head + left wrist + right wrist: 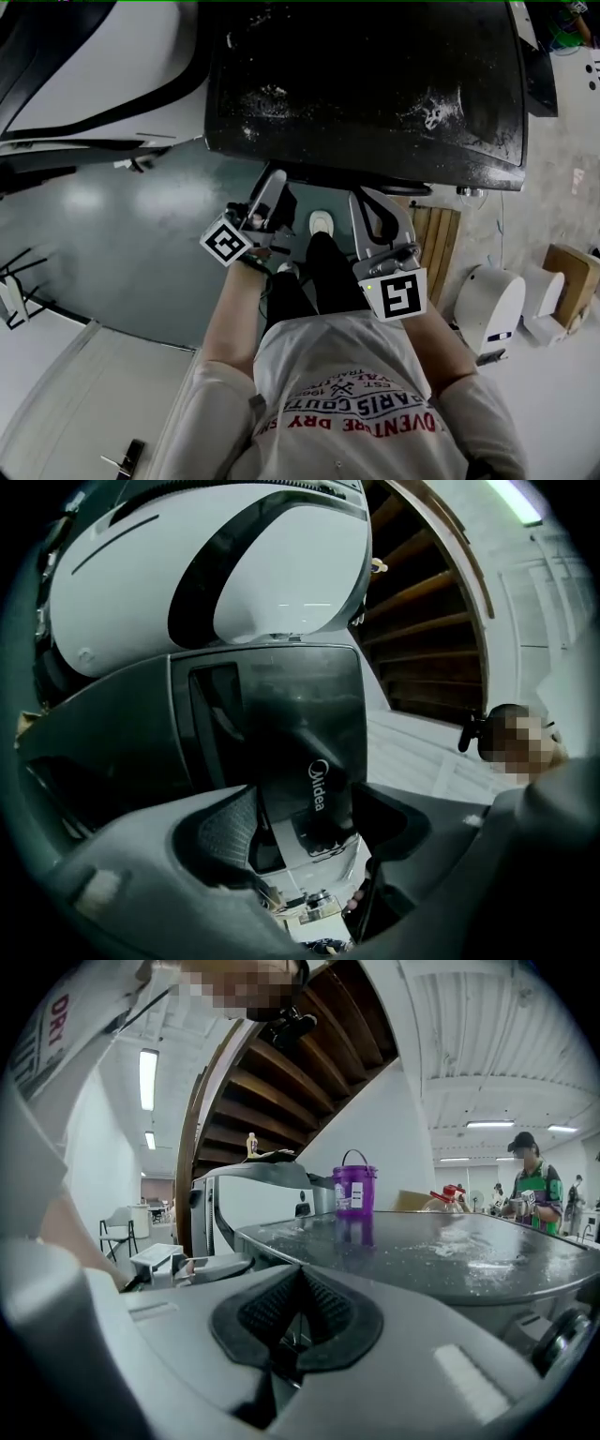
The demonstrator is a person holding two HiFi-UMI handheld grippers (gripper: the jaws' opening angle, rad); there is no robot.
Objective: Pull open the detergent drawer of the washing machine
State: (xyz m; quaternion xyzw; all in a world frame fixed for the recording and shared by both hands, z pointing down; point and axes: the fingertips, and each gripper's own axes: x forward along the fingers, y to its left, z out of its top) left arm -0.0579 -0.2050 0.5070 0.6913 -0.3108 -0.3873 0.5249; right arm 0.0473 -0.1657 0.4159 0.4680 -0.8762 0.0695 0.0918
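Both grippers at washer front, drawer btwn L jaws

L gripper (309,819) jaws apart w/ the dark Midea-badged detergent drawer (321,761) btwn them (contact unclear). R gripper (298,1283) jaws together, nothing in them, held just beside the L one under the washing machine (366,84) top's front edge.

washing machine (366,84) upper centre of head view | my left tool (269,192) and right tool (373,206) side by side below its front edge | bucket (354,1188) on its top, centre of right gripper view
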